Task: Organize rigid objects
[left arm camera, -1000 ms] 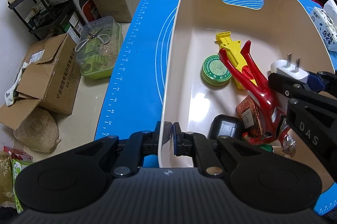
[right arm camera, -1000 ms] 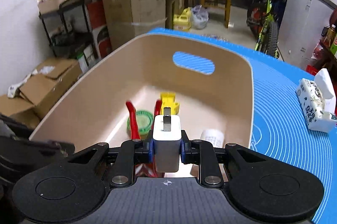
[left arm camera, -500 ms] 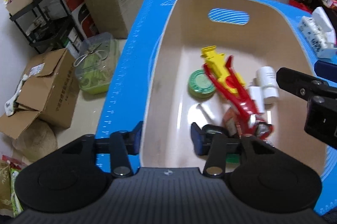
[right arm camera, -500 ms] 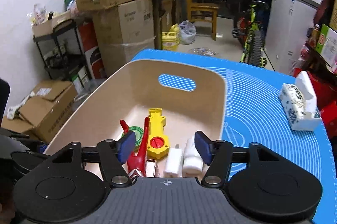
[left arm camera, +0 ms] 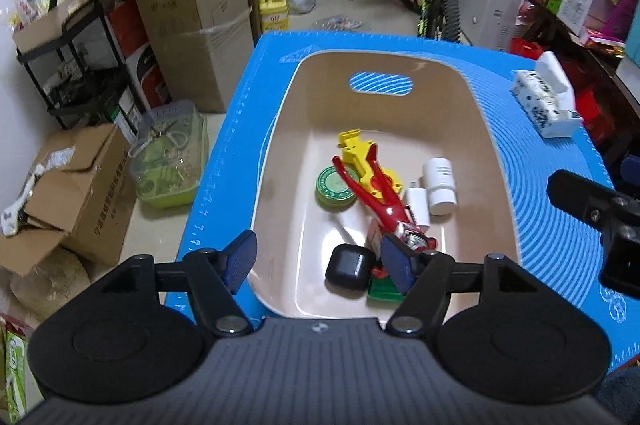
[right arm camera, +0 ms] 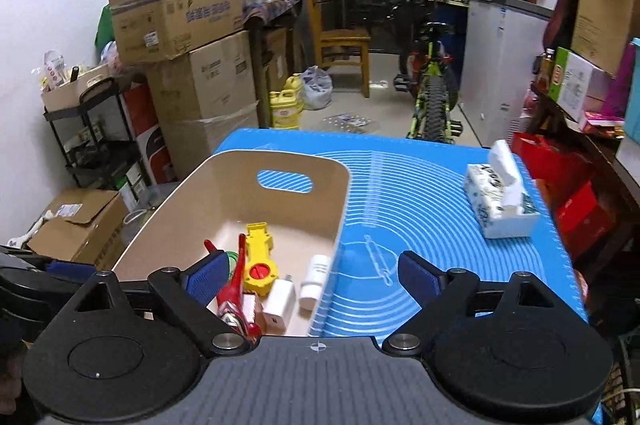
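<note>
With both sets of jaws having just been opening, the left gripper [left arm camera: 318, 263] and the right gripper [right arm camera: 310, 277] stand apart above the near end of the beige basket [left arm camera: 486, 145], and nothing is clamped between the pads of either. In the left wrist view, the near rim of the basket lies in the gap between the 2 blue pads [left arm camera: 240, 261], without contact.

Contents of the basket, near to far in the left wrist view:
- green flat piece [left arm camera: 382, 291] at 6 o'clock on the basket floor, partly under other items.
- black rounded case [left arm camera: 348, 267], just beside the green piece at its 9 o'clock.
- red toy figure [left arm camera: 378, 201], lying lengthwise across the centre, legs toward 11 o'clock.
- white plug adapter [left arm camera: 418, 205], just beside the figure at its 3 o'clock, lying flat.
- white bottle [left arm camera: 440, 187], on its side, touching or just beside the adapter at 3 o'clock.
- green round tin [left arm camera: 334, 187], at 9 o'clock of the figure.
- yellow tool [left arm camera: 360, 161], partly under the figure's legs, toward 12 o'clock.

The basket rests on a blue mat [left arm camera: 552, 225]. A tissue pack [left arm camera: 546, 105] lies on the mat at 2 o'clock, well apart from the basket. Beyond the mat at 12 o'clock stand a wooden chair [right arm camera: 340, 41] and a bicycle [right arm camera: 434, 85]; stacked cardboard boxes [right arm camera: 192, 41] stand at 10 o'clock.
</note>
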Available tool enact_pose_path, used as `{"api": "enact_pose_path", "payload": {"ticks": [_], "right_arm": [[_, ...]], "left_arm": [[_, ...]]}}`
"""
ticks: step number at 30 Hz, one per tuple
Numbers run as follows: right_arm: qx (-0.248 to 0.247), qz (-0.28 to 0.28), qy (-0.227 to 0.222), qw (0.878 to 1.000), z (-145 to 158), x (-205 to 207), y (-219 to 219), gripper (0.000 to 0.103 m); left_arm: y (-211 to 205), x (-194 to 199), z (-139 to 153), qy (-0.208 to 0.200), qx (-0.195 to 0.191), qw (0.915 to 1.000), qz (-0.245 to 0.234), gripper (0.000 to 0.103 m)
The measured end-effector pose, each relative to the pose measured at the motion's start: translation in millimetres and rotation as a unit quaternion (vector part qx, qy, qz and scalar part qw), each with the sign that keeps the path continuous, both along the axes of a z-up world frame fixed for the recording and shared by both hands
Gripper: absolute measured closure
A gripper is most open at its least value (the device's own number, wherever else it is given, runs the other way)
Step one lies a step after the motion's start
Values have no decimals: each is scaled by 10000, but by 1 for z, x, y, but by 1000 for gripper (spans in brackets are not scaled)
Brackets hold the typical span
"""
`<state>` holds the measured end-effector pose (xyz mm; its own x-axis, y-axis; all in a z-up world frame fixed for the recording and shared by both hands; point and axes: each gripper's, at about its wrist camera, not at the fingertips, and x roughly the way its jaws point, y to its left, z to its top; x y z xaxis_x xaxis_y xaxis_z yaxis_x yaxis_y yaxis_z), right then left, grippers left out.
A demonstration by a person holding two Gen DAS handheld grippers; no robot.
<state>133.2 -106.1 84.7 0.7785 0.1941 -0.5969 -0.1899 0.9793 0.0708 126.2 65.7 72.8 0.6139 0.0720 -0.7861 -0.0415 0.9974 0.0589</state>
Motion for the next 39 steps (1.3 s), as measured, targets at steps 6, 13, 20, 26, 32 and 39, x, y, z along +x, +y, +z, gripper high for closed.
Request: {"api": "enact_pose_path", "payload": {"ticks": [6, 13, 20, 26, 32, 39], "right_arm": [[-48, -98, -161, 9998, 18, -33, -20, 7], [-79, -172, -262, 9995, 22, -74, -43, 6], [-69, -241, -219, 9994, 12, -108, -57, 6], [-48, -250, -212, 9995, -3, -132, -58, 6], [-125, -229, -278, 9993, -16, -148, -59, 6], [-57, -362, -363, 9987, -32, -165, -64, 6]], "left_arm": [[-12, -28, 16, -262, -5, 9996, -96, 33], [-25, -62, 27, -594, 63, 9981, -161, 33], [-37, -93, 20, -858, 168, 9957, -321, 33], [-44, -111, 9, -1001, 208, 9937, -464, 33], [-48, -130, -2, -1105, 225, 9925, -469, 33], [-54, -147, -20, -1236, 355, 9899, -596, 33]]}}
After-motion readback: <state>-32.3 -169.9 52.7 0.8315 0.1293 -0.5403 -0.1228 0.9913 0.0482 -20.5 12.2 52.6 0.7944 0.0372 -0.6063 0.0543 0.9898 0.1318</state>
